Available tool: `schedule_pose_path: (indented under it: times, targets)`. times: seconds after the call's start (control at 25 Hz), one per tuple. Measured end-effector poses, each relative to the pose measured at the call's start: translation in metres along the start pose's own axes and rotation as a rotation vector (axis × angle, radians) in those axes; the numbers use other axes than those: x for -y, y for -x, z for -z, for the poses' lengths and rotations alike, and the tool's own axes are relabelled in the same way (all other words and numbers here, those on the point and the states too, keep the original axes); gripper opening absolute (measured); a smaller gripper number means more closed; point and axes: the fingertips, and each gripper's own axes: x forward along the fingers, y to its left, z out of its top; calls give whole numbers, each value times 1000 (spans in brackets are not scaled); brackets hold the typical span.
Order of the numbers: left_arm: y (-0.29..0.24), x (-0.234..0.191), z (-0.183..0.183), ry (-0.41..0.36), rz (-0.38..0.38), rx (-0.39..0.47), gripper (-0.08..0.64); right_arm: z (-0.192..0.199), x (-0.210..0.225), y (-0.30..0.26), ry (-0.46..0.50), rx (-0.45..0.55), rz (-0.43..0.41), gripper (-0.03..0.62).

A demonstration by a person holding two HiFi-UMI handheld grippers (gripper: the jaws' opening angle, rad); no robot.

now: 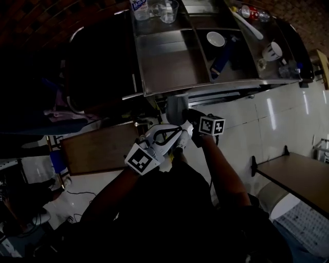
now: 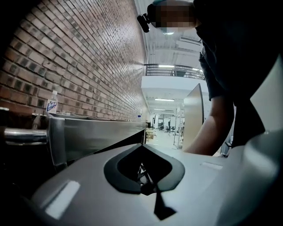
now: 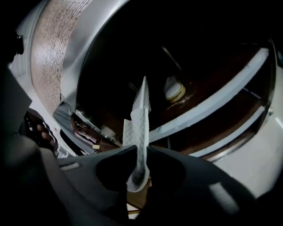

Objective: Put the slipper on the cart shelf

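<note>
In the head view the grey slipper (image 1: 176, 108) hangs just below the front edge of the steel cart (image 1: 169, 67). My right gripper (image 1: 187, 115), with its marker cube behind it, is shut on it. The right gripper view shows the slipper (image 3: 140, 128) edge-on, its quilted white sole pinched between the jaws, in front of the cart's dark lower shelves (image 3: 208, 112). My left gripper (image 1: 179, 136) is close to the left of the right one, with its jaws together and nothing in them. In its own view the left gripper (image 2: 142, 146) points along the cart's steel side (image 2: 93, 134).
The cart top carries a bottle (image 1: 139, 7), glass cups (image 1: 168, 10), a white bowl (image 1: 216, 38) and other dishes. A pale round object (image 3: 174, 90) lies on a lower shelf. A wooden board (image 1: 100, 147) is at the left and a table (image 1: 300, 180) at the right.
</note>
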Motion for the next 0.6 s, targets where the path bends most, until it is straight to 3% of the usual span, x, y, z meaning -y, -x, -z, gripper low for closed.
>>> schedule_pose_path:
  times: [0.16,0.6]
  targets:
    - [-19,-18,5,0,-34,10,2,-25,14,-19,63,33,14,63]
    - [-36,-44,21,1,-62,-6,2,-72,27,-66,-29,123,-22,64]
